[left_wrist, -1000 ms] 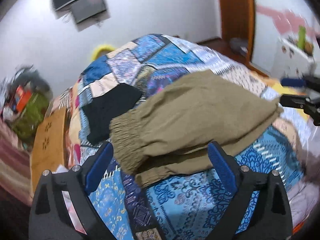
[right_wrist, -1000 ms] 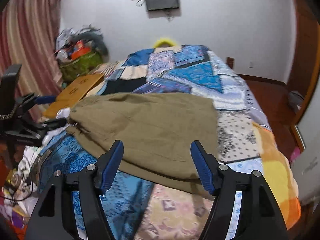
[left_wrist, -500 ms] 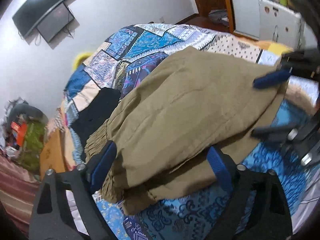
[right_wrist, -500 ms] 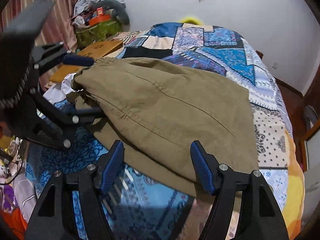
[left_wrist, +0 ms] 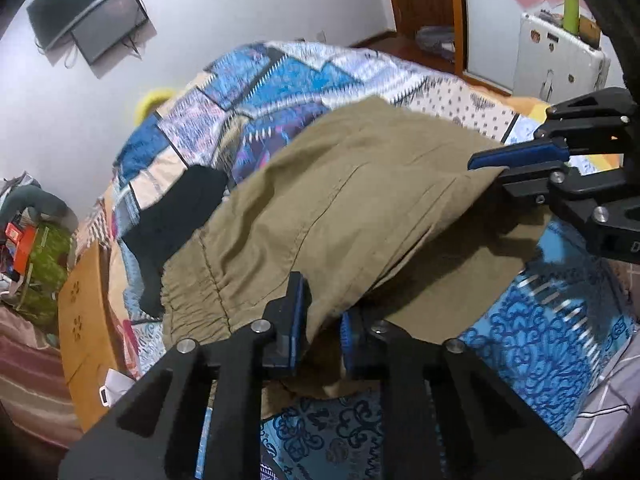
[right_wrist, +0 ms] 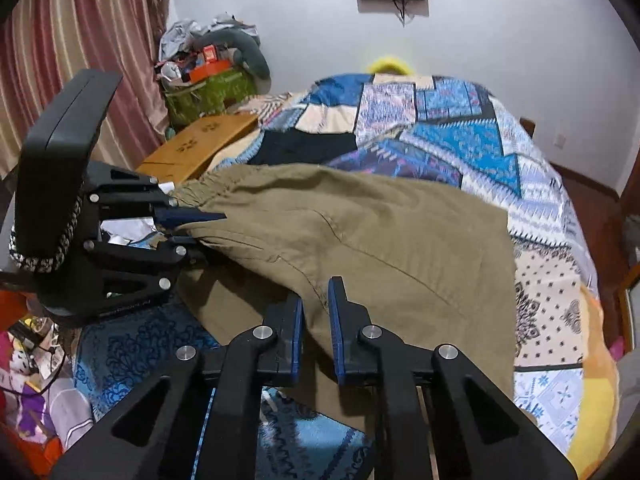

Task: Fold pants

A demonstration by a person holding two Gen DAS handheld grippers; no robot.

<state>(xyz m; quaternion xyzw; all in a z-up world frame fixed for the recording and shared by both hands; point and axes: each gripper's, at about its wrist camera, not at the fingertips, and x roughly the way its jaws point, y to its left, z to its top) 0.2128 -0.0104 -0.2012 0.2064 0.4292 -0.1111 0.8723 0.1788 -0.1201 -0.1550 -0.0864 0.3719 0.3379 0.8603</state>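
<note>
Olive-khaki pants (left_wrist: 340, 208) lie folded on a patchwork bedspread (left_wrist: 280, 88), elastic waistband at the left. My left gripper (left_wrist: 322, 320) is shut on the near edge of the pants by the waistband, lifting the top layer. My right gripper (right_wrist: 316, 320) is shut on the pants (right_wrist: 360, 236) near the leg end. Each gripper also shows in the other view: the right one (left_wrist: 516, 162) at the far right, the left one (right_wrist: 192, 226) at the left, both pinching cloth.
A black garment (left_wrist: 176, 216) lies on the bed beyond the waistband. A wooden board (left_wrist: 80, 320) leans at the bed's left side, with clutter and a green bag (right_wrist: 208, 92) by the curtain. A white appliance (left_wrist: 560, 56) stands at the right.
Both grippers have moved in to the near edge of the pants and shut on the cloth. The top layer is now raised off the lower one.
</note>
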